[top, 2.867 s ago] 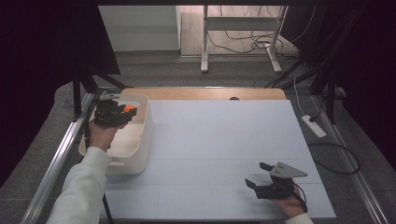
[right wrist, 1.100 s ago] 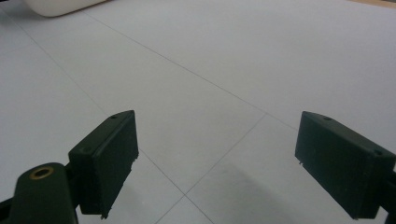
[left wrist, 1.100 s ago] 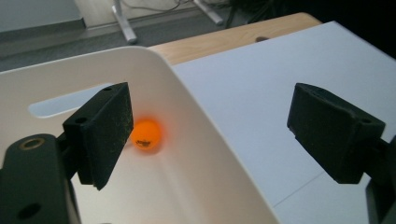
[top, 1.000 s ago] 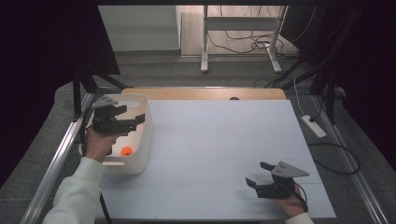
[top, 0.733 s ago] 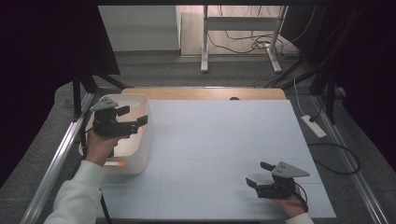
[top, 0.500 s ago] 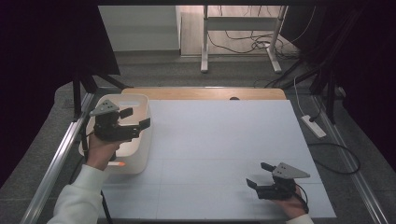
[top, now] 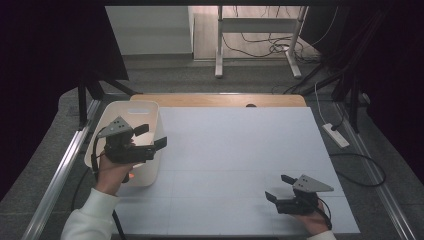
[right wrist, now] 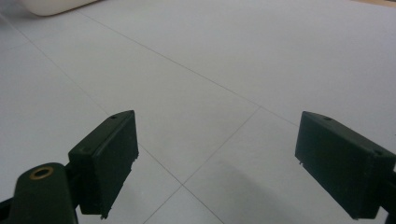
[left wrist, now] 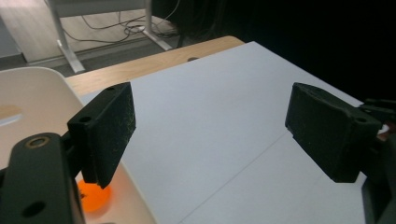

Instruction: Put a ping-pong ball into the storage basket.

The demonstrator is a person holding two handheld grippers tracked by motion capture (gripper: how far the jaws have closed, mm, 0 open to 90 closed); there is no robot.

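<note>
Left gripper point(top: 150, 142): jaws wide apart, nothing between them, now carried off the white bin point(top: 150, 117) toward the table's bare white sheet point(top: 240, 150). Orange ball point(left wrist: 93, 196), clamped there moments ago, released and resting on the bin floor, below and behind the near jaw. Drop-off apparently complete. Ball plain in left gripper view, barely an orange glint from above. Right gripper point(top: 276, 191) idle, jaws spread, empty.
</note>
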